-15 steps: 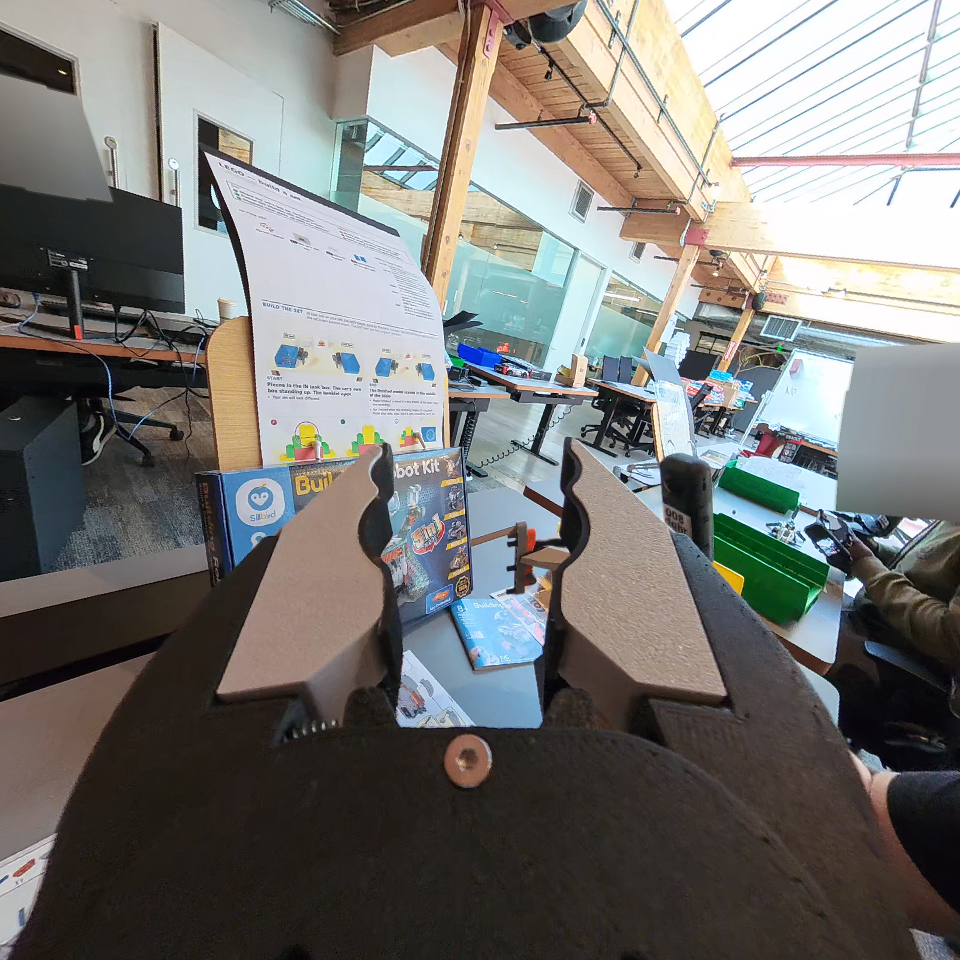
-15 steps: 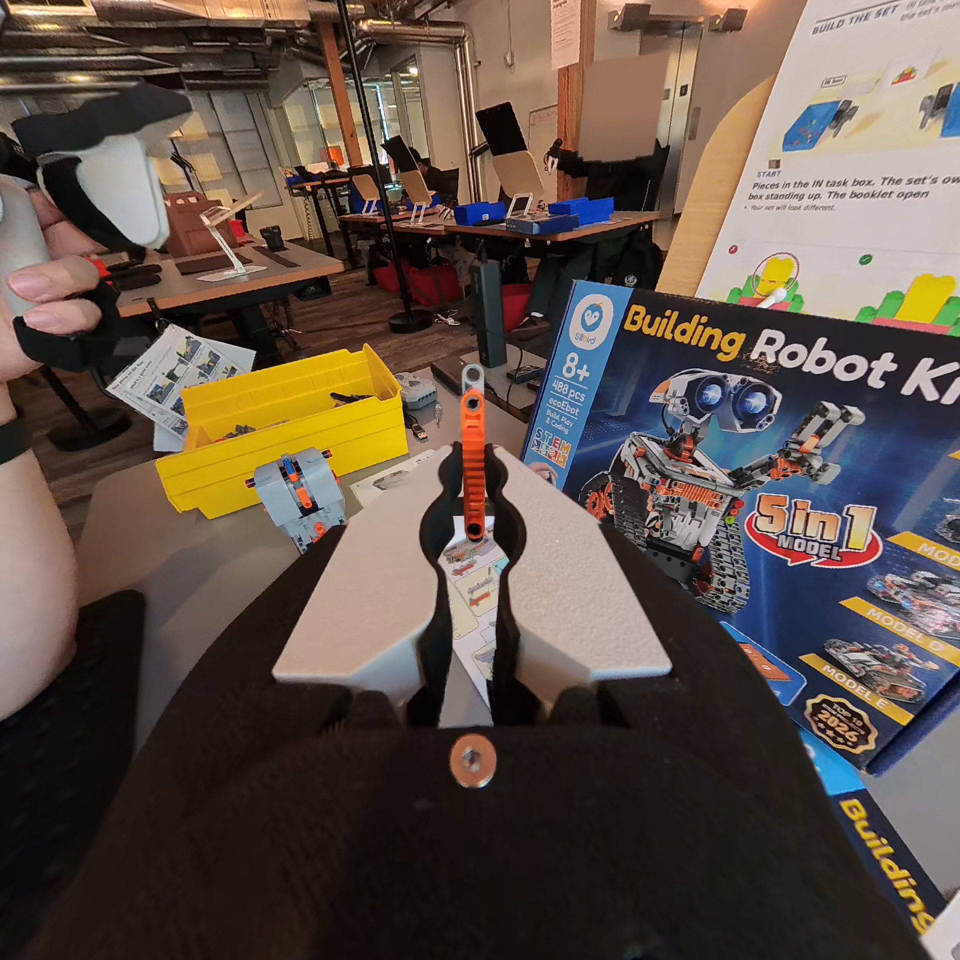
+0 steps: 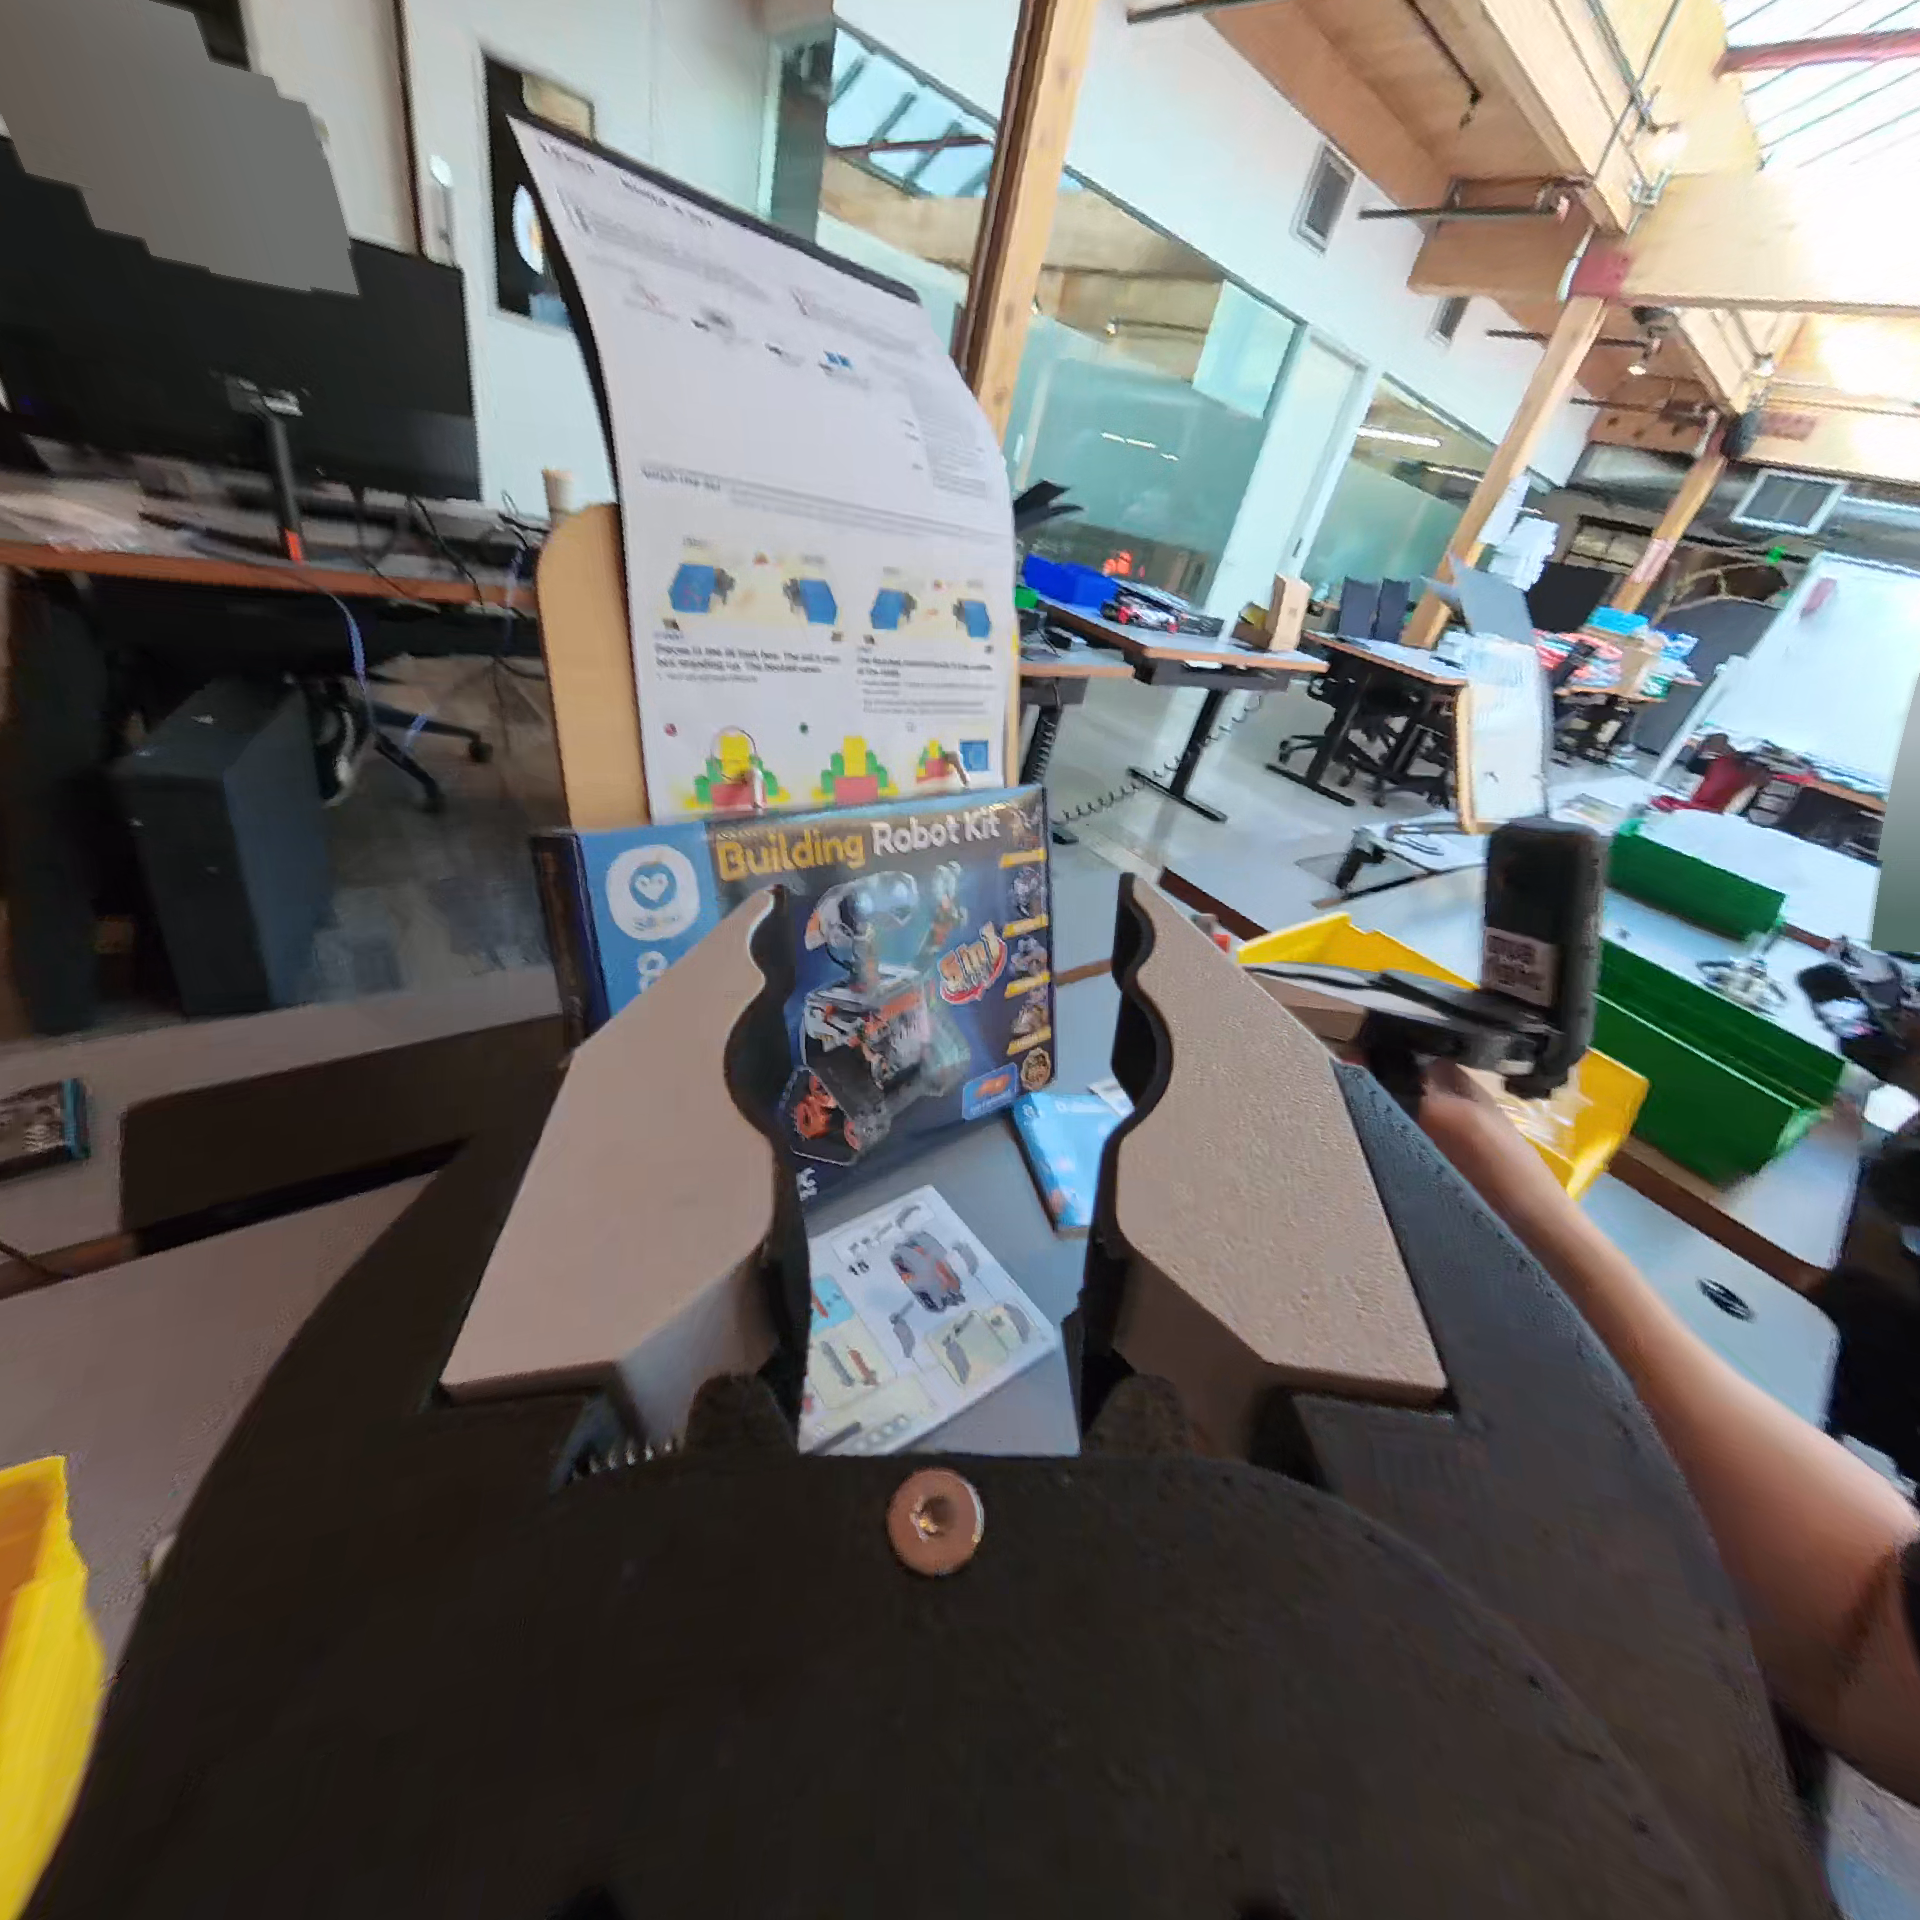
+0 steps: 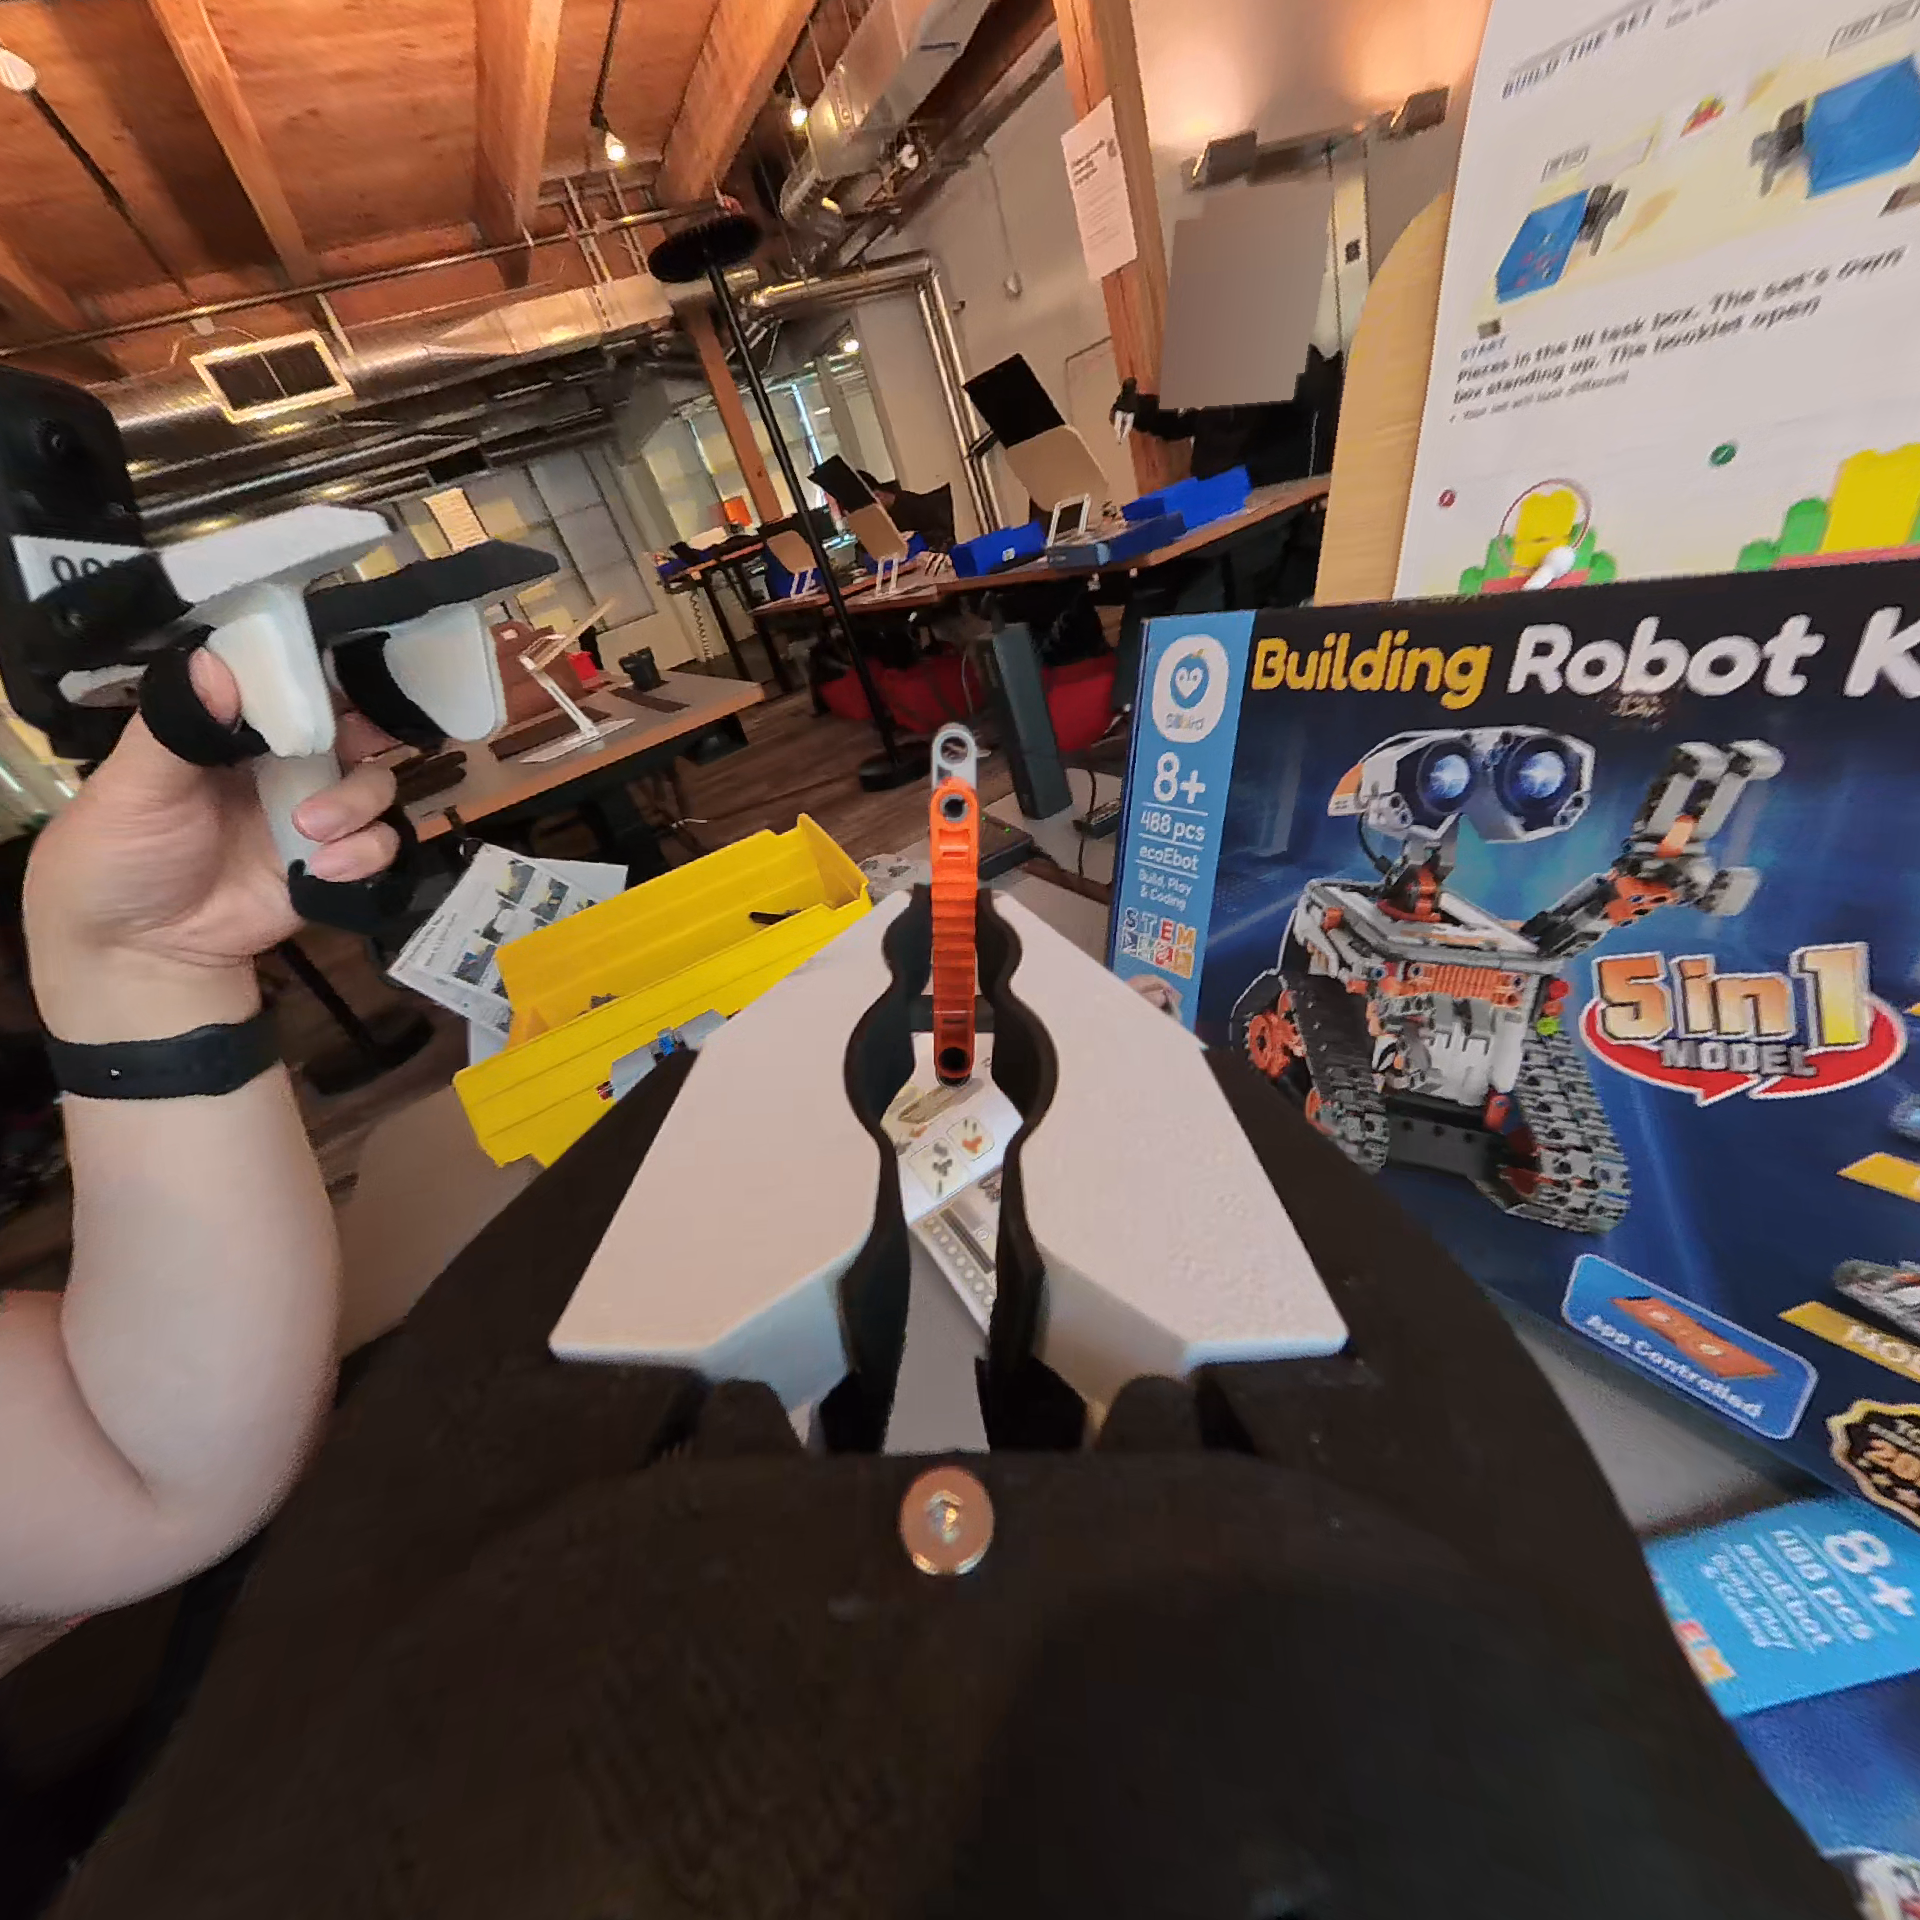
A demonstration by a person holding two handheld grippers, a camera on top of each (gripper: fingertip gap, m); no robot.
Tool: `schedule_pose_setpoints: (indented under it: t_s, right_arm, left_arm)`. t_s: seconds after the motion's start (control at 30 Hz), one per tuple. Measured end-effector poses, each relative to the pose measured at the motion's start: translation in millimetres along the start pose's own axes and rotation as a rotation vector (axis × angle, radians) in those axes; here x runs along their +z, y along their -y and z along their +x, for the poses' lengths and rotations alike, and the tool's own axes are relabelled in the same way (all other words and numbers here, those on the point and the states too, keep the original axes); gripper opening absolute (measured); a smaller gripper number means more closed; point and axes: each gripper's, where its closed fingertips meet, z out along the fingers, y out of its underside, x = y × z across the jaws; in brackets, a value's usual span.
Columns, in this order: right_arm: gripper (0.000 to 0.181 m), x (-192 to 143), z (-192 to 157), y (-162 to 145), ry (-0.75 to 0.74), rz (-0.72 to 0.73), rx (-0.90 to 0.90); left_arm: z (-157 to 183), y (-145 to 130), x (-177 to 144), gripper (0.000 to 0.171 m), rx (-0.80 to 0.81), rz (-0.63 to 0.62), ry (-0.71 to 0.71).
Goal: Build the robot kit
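— Right claw [image 4: 951, 914] first: we see it pinched on an upright orange beam [image 4: 954, 935], a small grey piece [image 4: 953, 755] fixed at the beam's top. What do we have on the other side?

— Our left claw [image 3: 940, 935] gapes wide with nothing between its fingers, held up above the grey tabletop [image 3: 977, 1174]. Through the gap we see the blue robot kit box [image 3: 894, 956] standing upright, and an open instruction booklet [image 3: 914, 1309] lying flat in front of it.

— Behind the box we see a white instruction sheet [image 3: 790, 499] propped on a wooden stand [image 3: 582, 665]. And the bins?

— From the right wrist view we see a yellow bin [image 4: 665, 987] on the tabletop, left of the beam and beyond the fingertips, with loose printed pages [image 4: 488, 925] at its far side. Green bins [image 3: 1704, 1029] sit further off in the left view.
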Motion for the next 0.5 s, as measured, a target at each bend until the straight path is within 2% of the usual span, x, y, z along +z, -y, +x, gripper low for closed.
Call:
schedule_pose_setpoints:
  t_s: [0.1, 0.5]
  right_arm:
    - [0.005, 4, 1, -6, 0.012, -0.009, 0.014]
    - [0.005, 9, -4, -14, 0.023, -0.047, -0.043]
  left_arm:
    - [7, -1, 1, 0.058, -0.027, -0.005, -0.052]
    - [6, -2, 1, 0.056, 0.015, -0.019, -0.014]
